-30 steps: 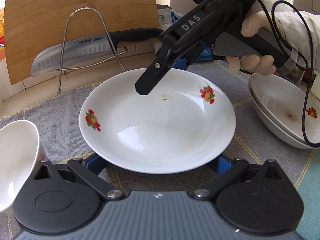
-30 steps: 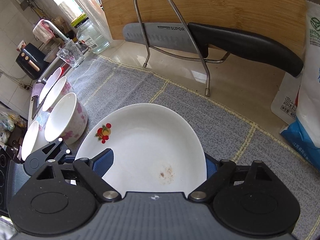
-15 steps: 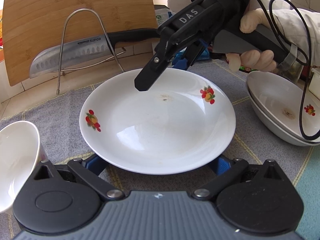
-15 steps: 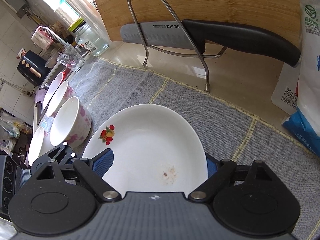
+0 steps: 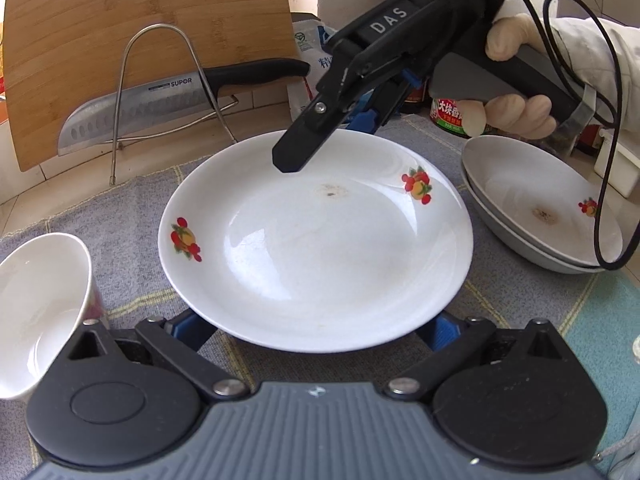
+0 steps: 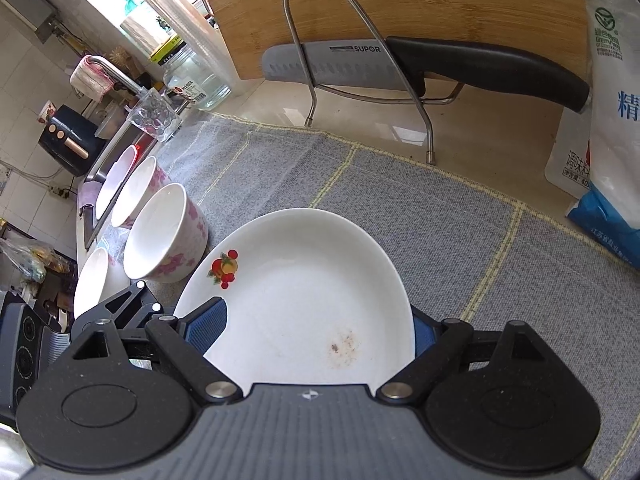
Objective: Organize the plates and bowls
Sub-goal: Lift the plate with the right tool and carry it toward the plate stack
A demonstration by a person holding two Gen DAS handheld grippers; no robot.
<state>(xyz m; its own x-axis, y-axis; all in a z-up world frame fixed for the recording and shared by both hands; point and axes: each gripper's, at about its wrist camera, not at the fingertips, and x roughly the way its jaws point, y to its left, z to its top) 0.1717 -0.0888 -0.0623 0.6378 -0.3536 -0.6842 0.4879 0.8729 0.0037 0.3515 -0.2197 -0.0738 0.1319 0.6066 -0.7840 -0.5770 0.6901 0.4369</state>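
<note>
Bowls [image 6: 164, 236]: four; fruit-print plates [image 5: 316, 252]: three.

White fruit-printed plate [image 5: 316, 248] lies flat on grey mat, stacked plates [image 5: 536, 208] beside it.

A home kitchen: knife [image 6: 404, 66] on rack, cutting board [image 6: 400, 0], sink tap [image 6: 116, 72], bowls [image 6: 164, 236]

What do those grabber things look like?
Each hand-held gripper is black with blue ribbed pads and a grey ribbed body. The right hand-held gripper has "DAS" in white letters, a grey handle, and a looping black cable. The person wears a whitish glove and sleeve.
</note>
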